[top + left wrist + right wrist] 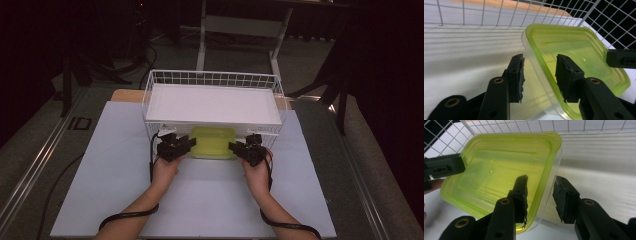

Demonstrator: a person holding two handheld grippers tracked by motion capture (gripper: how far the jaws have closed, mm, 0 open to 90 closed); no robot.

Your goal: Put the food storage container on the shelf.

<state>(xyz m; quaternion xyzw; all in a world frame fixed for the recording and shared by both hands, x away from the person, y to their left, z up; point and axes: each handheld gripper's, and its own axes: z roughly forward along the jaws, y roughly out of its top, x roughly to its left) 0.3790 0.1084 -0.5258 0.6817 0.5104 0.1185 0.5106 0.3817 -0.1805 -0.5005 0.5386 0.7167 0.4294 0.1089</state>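
Green-lidded container [212,142] sits at the table's [115,200] middle, tucked under the wire basket's [212,79] front edge, our left gripper [179,145] and right gripper [240,147] straddling its side rims, jaws parted, apparently releasing; next we back both out.

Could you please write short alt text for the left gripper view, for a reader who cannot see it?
The left hand-held gripper has its two black jaws open astride the rim of a yellow-green lidded plastic container, one jaw outside the wall, one over the lid. The container lies on a white surface inside a white wire basket.
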